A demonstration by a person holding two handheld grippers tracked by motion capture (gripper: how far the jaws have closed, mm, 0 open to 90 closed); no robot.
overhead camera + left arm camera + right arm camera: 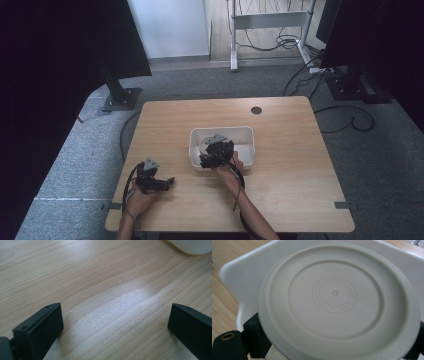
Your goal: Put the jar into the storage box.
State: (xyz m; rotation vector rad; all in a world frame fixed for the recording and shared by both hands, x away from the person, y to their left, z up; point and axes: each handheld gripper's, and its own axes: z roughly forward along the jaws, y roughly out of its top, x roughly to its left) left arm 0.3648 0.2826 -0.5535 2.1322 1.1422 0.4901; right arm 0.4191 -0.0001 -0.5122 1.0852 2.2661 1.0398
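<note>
Left tool (pixel 167 182) rests jaws apart on the table (pixel 280 180), holding nothing. Right tool (pixel 209 161) seems clamped on the round lid (pixel 337 302) over the white tub (pixel 247 134); light, stiff, smooth plastic, best pinched at its rim.

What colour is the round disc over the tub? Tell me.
Off-white, cream-toned, with embossed ring lettering; the round disc shows best in the right gripper view.

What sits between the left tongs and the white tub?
Only bare wooden table; the high view shows left tongs apart from the white tub.
</note>
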